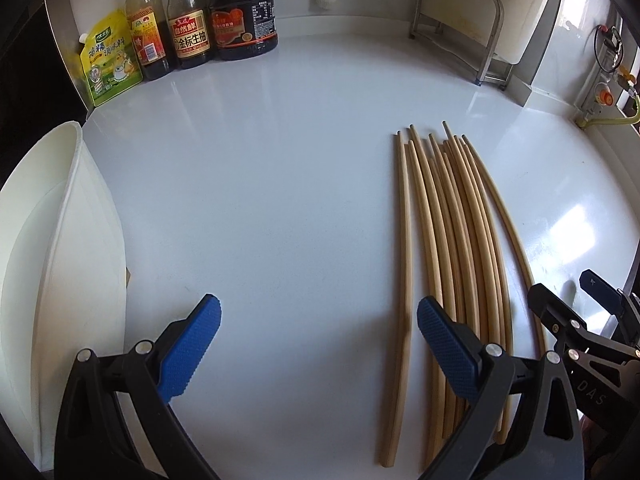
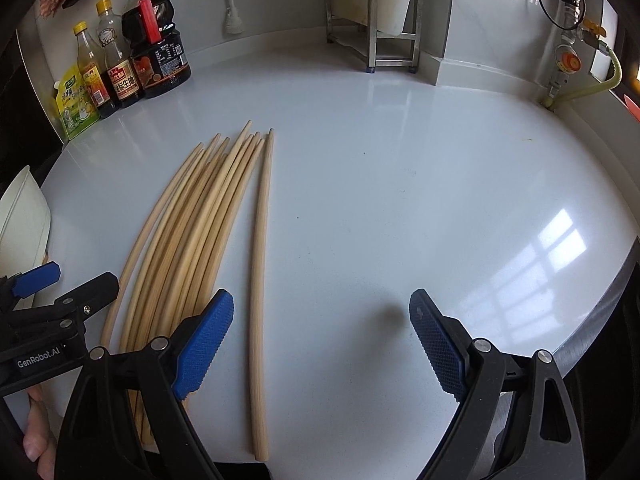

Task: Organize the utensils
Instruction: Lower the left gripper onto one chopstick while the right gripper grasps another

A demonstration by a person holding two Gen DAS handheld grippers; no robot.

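The chopsticks (image 1: 452,240) lie flat on the white counter (image 1: 260,200) in a loose bundle, tips pointing toward the back wall. In the left wrist view one chopstick (image 1: 402,260) lies slightly apart on the left edge of the bundle. In the right wrist view another single chopstick (image 2: 260,280) lies apart on the right edge of the bundle.

The left gripper (image 1: 318,332) has its jaws spread wide and holds nothing. Its right finger sits above the near ends of the bundle. The right gripper (image 2: 322,332) is likewise spread wide and holds nothing. Its left finger overlaps the near ends of the bundle; the lone chopstick lies just inside that finger.

A white container (image 1: 60,240) stands at the left edge of the counter, close beside the left gripper. Sauce bottles (image 1: 200,12) and a yellow-green pouch (image 1: 108,60) stand in the far left corner. A metal rack (image 1: 460,28) stands at the far right, against the wall. The counter between the bundle and the container is bare.
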